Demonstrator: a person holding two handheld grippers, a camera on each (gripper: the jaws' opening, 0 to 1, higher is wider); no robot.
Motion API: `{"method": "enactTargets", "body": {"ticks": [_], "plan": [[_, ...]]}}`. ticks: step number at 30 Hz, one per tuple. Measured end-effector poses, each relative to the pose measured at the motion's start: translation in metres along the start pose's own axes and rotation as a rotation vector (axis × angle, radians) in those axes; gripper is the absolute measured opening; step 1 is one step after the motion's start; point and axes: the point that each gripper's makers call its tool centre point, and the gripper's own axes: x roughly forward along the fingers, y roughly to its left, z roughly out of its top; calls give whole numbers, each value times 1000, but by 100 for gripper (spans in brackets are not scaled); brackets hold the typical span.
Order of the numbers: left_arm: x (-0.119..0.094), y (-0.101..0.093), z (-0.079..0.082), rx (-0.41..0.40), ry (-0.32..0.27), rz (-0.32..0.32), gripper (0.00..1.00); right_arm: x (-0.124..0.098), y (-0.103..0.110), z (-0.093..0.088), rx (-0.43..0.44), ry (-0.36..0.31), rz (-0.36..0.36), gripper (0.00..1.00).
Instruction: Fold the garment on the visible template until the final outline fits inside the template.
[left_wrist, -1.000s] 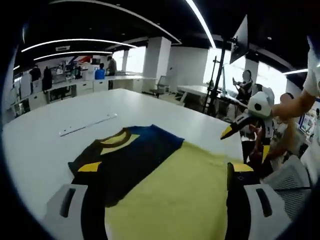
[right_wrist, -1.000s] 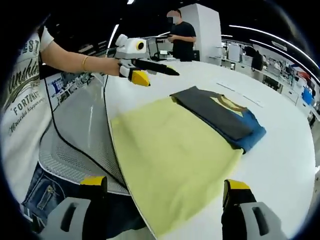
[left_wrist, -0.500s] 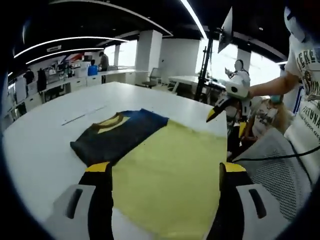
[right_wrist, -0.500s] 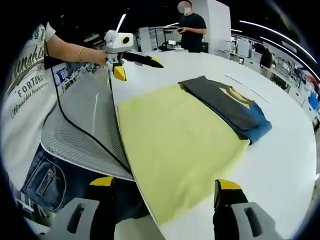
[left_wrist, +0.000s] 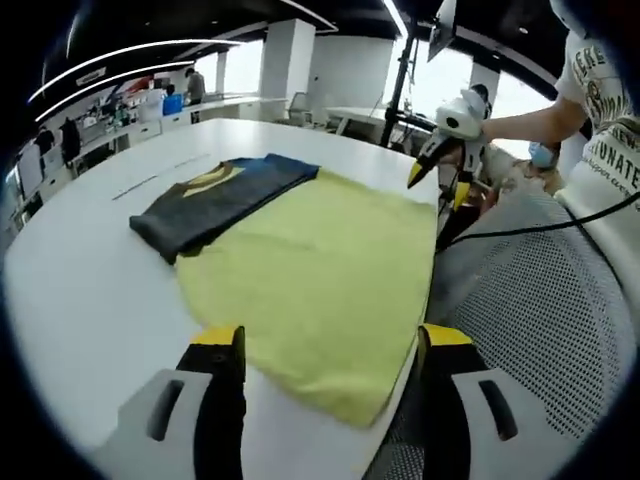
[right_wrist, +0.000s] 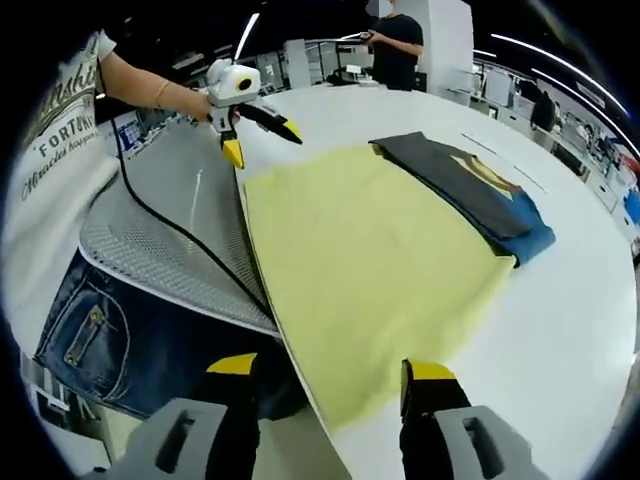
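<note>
A folded garment (left_wrist: 215, 195), dark grey with a blue end and a yellow print, lies along the far edge of the yellow template sheet (left_wrist: 320, 270). It rests partly on the sheet and partly on the white table. My left gripper (left_wrist: 330, 345) hovers open above the sheet's near corner, holding nothing. My right gripper (right_wrist: 330, 370) is open and empty over the table edge, with the template (right_wrist: 370, 255) and the garment (right_wrist: 470, 190) ahead of it. Each gripper shows in the other's view: the right gripper (left_wrist: 437, 180) and the left gripper (right_wrist: 262, 140) both hang open near the sheet's corners.
The white table (left_wrist: 80, 300) curves away, with a thin pale strip (left_wrist: 150, 180) beyond the garment. A grey mesh chair (right_wrist: 170, 230) and a black cable (right_wrist: 190, 280) sit at the table's edge beside the person in jeans. Another person (right_wrist: 395, 45) stands behind the table.
Both grippers have drawn back from the garment toward the table edge, so more of the yellow sheet shows. The folded garment lies as before.
</note>
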Motion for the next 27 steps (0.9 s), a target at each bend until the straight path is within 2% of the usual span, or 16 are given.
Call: {"method": "enactTargets", "body": {"ticks": [4,10,16,18,21,24,27], "plan": [[0,-8,-10,5,36,-21,51,2,1,-9,-17,31,-7,48],[3,-22,-23,47,88,-57,46,1,-4,-16,-34,50,-18,39],[0,-21,-36,84,142,-52,40,3,-10,-23,-65,69,-39,31],[0,-22,-37,86,147,-57,34,4,-10,-27,-88,92,-37,31],[1,-22,-39,95,154,-53,33,8,-11,-31,-107,115,-38,31],[0,-22,-46,147,201,-47,28,11,-10,-34,-135,138,-39,28],[1,-22,-49,154,215,-47,26,12,-9,-35,-149,150,-39,28]]}}
